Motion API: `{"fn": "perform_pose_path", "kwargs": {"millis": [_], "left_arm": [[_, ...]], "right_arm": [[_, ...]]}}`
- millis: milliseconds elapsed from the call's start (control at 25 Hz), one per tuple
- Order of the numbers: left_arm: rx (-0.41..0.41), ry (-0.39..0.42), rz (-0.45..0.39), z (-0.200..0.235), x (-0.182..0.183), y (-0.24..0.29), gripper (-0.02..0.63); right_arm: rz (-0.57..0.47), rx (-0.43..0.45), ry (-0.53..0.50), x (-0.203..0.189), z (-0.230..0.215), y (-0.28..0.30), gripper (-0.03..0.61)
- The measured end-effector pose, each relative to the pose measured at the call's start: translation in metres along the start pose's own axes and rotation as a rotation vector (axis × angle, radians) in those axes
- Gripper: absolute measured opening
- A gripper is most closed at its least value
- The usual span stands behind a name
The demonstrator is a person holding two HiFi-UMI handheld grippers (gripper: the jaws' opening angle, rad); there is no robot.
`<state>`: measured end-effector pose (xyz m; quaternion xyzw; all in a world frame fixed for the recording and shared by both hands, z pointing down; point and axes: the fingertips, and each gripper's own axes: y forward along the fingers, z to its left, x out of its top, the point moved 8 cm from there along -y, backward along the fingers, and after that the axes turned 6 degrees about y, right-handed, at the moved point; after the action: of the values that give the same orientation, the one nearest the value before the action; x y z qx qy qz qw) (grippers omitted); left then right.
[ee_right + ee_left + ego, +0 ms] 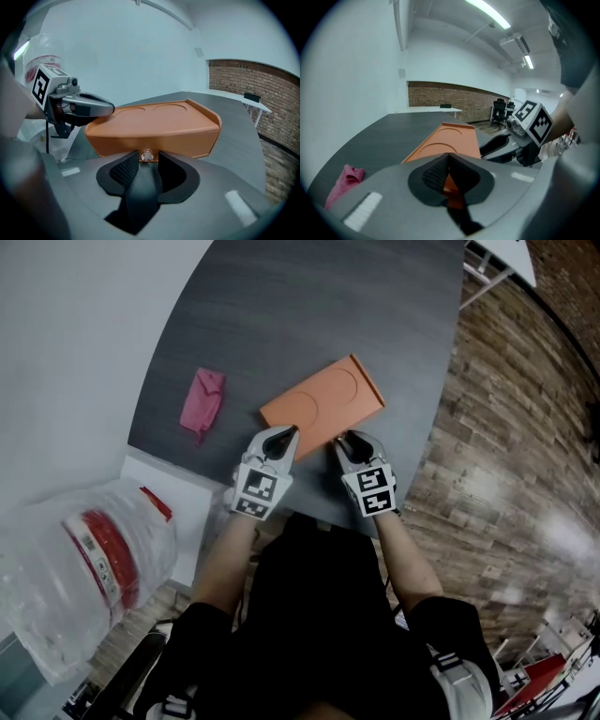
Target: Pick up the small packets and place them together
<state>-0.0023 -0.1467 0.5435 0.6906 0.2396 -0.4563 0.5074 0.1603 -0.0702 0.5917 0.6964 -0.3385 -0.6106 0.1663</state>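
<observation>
An orange flat box (323, 404) with two round recesses in its top lies on the dark grey table (309, 306). A small clear knob (146, 154) sticks out of its near side. My right gripper (146, 158) is open, and the knob sits between its pads without being pressed. In the head view the right gripper (345, 439) is at the box's near right corner. My left gripper (286, 432) is shut with nothing in it, its tips (449, 161) right at the box's near left edge (440, 147). A crumpled pink packet (202, 401) lies to the left, apart from both.
A large clear plastic jug (84, 563) with a red label stands off the table at the lower left. The table's curved right edge (441, 399) drops to a brick-patterned floor (506, 427). A light wall runs along the left.
</observation>
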Motion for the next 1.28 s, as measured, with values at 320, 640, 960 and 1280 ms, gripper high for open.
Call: {"fn": "perform_pose_path", "kwargs": {"millis": [320, 640, 960, 1280], "left_arm": [[0.013, 0.059, 0.151, -0.005, -0.006, 0.011, 0.000], [-0.004, -0.023, 0.184, -0.001, -0.005, 0.014, 0.000], [-0.003, -0.019, 0.183, 0.000, -0.006, 0.015, 0.000], [0.006, 0.040, 0.168, -0.001, -0.007, 0.015, 0.000]], "right_arm": [[0.031, -0.033, -0.005, 0.001, 0.004, 0.006, 0.124], [0.048, -0.067, -0.008, 0.001, 0.006, 0.008, 0.071], [0.056, -0.077, -0.002, -0.006, 0.005, 0.001, 0.071], [0.054, -0.098, 0.024, -0.024, 0.005, -0.016, 0.071]]}}
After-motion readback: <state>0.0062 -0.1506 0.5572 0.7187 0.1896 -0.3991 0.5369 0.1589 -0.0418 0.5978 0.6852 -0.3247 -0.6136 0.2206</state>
